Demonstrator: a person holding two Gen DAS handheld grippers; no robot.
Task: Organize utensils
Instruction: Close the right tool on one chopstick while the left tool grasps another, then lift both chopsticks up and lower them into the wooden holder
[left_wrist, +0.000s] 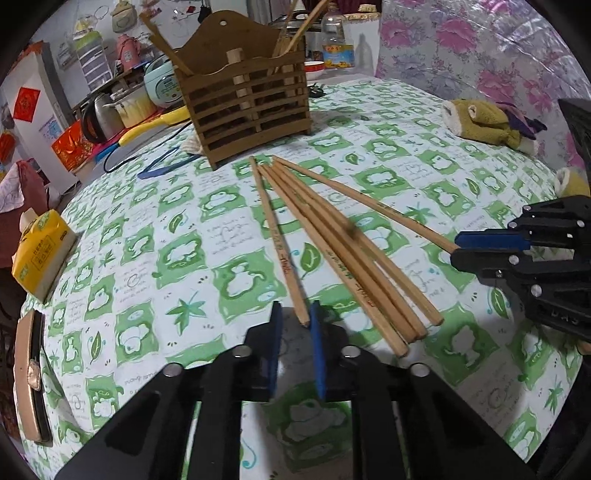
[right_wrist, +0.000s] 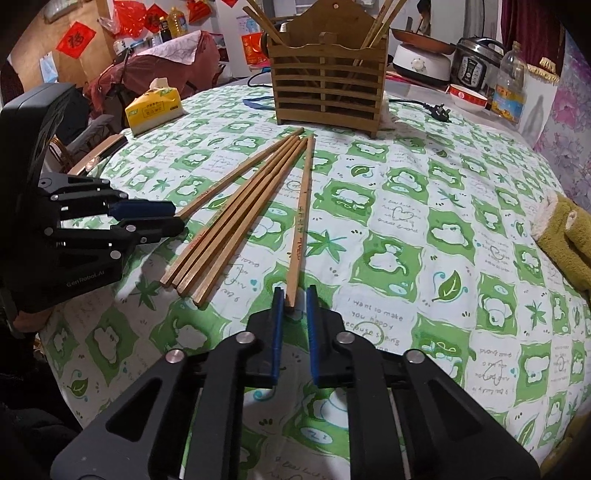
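While both claws sit low on the tablecloth (left_wrist: 229, 236), left gripper (left_wrist: 295, 321) pinches one chopstick (left_wrist: 275, 236) end, right gripper (right_wrist: 295, 306) pinches another chopstick (right_wrist: 301, 221); wooden holder (left_wrist: 247, 110) at 12 o'clock.

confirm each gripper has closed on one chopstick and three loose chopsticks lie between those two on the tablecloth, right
Not quite. Four loose chopsticks lie between the two held ones, not three; the left wrist view shows it. The left gripper and right gripper have each closed on one chopstick, on the tablecloth.
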